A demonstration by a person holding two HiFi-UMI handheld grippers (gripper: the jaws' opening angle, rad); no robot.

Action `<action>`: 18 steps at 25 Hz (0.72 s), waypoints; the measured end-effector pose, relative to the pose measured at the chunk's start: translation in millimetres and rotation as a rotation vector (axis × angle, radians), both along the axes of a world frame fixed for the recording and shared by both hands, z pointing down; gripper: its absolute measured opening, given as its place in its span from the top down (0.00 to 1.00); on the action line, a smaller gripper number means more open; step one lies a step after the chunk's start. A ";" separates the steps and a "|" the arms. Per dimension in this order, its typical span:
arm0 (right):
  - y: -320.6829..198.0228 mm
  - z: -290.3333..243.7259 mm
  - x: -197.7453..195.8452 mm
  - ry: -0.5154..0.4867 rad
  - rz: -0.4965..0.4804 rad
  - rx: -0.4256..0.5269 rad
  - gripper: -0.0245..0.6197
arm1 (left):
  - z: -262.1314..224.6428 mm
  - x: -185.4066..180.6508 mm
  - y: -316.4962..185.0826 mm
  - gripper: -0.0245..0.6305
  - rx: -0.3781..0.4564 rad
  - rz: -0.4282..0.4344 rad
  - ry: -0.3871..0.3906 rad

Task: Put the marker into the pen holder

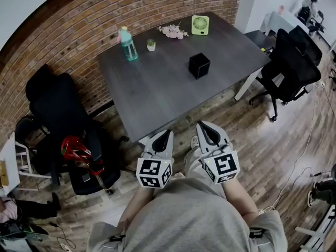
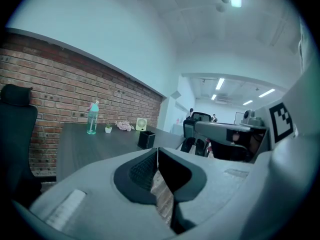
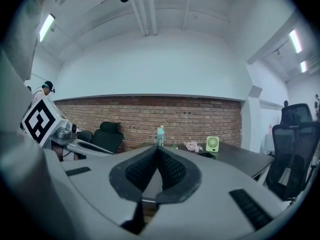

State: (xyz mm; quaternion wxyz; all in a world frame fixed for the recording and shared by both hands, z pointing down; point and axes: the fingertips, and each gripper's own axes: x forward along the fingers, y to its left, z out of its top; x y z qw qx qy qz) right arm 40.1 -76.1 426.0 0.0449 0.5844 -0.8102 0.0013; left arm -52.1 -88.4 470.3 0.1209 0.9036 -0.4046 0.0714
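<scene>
The 2 grippers hang close to the person's body, short of the table (image 1: 157, 91) edge. The left gripper (image 1: 167, 133) has its jaws pressed together with nothing between them, and the right gripper (image 1: 201, 125) is closed and empty too. The holder (image 1: 199, 65), a black cube, stands upright on the table's right half, well apart from both grippers. Past it are a bottle (image 1: 127, 44), a small plant (image 1: 151, 45), flowers (image 1: 173, 31) and a fan (image 1: 200, 24). I cannot make out the marker in any view.
</scene>
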 end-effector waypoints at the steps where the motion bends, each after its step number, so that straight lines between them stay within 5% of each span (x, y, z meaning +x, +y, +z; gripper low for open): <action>1: -0.5 0.2 -0.2 0.003 0.003 0.000 0.96 | -0.6 -0.6 0.0 0.93 0.002 0.000 0.000; 18: -4.5 -0.9 1.2 0.007 0.009 0.006 0.96 | -1.2 -1.0 -1.4 0.93 0.007 0.008 -0.012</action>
